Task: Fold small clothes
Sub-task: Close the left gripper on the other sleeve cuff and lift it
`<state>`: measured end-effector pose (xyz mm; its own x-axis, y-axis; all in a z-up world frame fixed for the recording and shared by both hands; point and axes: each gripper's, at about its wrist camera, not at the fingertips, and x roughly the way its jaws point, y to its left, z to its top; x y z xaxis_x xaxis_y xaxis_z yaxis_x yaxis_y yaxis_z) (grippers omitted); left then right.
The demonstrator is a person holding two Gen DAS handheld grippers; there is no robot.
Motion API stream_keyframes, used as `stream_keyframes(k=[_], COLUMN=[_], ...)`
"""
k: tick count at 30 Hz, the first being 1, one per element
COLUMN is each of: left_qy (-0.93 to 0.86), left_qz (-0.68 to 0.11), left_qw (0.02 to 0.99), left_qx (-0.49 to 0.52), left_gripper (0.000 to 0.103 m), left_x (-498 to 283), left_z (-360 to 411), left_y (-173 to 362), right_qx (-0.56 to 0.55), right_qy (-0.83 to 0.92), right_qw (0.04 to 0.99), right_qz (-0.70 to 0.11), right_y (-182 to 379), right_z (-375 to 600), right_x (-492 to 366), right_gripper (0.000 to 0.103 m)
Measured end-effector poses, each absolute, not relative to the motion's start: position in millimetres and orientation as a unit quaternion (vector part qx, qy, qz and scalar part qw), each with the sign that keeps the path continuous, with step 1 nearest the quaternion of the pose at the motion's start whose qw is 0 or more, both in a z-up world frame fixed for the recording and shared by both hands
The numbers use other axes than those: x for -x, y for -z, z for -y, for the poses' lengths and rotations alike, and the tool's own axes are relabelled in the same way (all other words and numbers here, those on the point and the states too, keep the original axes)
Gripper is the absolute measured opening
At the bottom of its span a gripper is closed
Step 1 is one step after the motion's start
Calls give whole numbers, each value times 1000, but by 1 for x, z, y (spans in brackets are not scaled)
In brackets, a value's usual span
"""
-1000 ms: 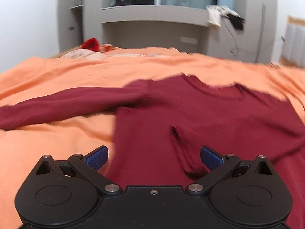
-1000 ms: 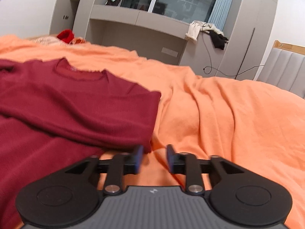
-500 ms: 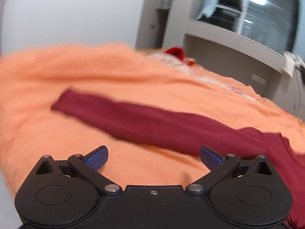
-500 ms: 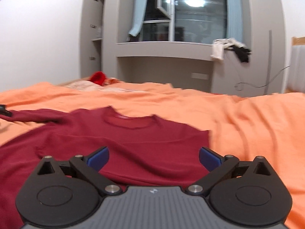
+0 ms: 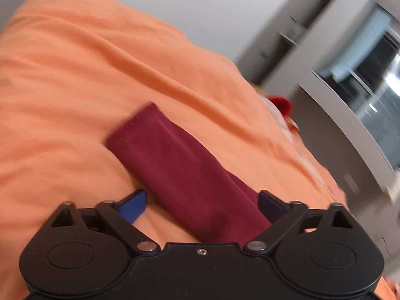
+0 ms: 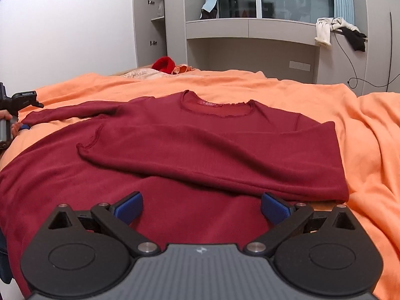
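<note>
Maroon sweater (image 6: 200, 150): flat on the orange bed (image 6: 362, 137). Left tongs (image 5: 202, 202) closing astride its outstretched sleeve (image 5: 180, 165) (unpinched); grip near the cuff. Right tongs (image 6: 201, 206) wide, empty, above the hem.

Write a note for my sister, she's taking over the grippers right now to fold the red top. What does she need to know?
Left gripper: jaws closing around the outstretched sleeve, near its cuff; pads not pressing it yet.
Right gripper: open, empty, over the red top.
The top lies flat on the orange blanket, neckline at the far side.
Done: the other sleeve is folded across the chest.
Left: grip the outstretched sleeve, fold it across too, then probably fold the body up.
</note>
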<state>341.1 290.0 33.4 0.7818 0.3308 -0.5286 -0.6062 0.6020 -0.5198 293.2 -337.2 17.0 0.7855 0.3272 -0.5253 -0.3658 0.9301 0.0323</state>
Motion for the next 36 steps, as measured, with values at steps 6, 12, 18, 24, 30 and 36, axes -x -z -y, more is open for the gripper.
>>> stream_keyframes(k=[6,12,18,24,30,36], left_qy=[-334,-327,-305,-353,-336,-265], left_qz=[-174,-165,-224,-206,-146,-196], left_qw=[857,857,873,858,851,851], left_qx=[351,362,308,311,377,408], left_gripper=[67,81,102,81,77,87], left_x=[-342,-341,-370,-366,-331,-323], left_z=[-285,-289,-283,-275,-285,-293], left_y=[-29,-29,-30,-31,-29,-37], right_qx=[36,38,41,44,45,49], right_qy=[-188,-188,-187,-186,-186,-185], right_qw=[943,943,943,943,943,943], right_qz=[-272,-272,-272,-272,-272,-273], right_y=[-11,-10,-7,-6,-6,-4], right_z=[339,339,338,338,338,338], right_x=[-290,-289,-288,-288,-288,-289], right_gripper=[103,103,103,103,103,103])
